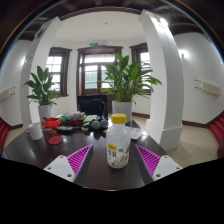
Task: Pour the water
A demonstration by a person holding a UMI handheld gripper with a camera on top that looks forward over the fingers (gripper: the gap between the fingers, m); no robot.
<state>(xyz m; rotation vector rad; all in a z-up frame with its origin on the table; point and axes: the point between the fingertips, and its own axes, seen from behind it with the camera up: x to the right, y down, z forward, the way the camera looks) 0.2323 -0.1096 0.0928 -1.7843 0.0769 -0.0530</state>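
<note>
Tool [113,160] wide open, holding nothing. White bottle [118,142], pale cap, upright on dark tabletop [60,148] between fingers, gaps either side. Contents not visible. White cup [36,130] far left.

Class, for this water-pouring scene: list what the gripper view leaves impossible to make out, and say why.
- Bottle, between the open tool fingers: label text too small; water level unclear.
- Clutter beyond the bottle on the table: items too small and crowded to identify.
- Receiving cup: none clearly identifiable.
</note>
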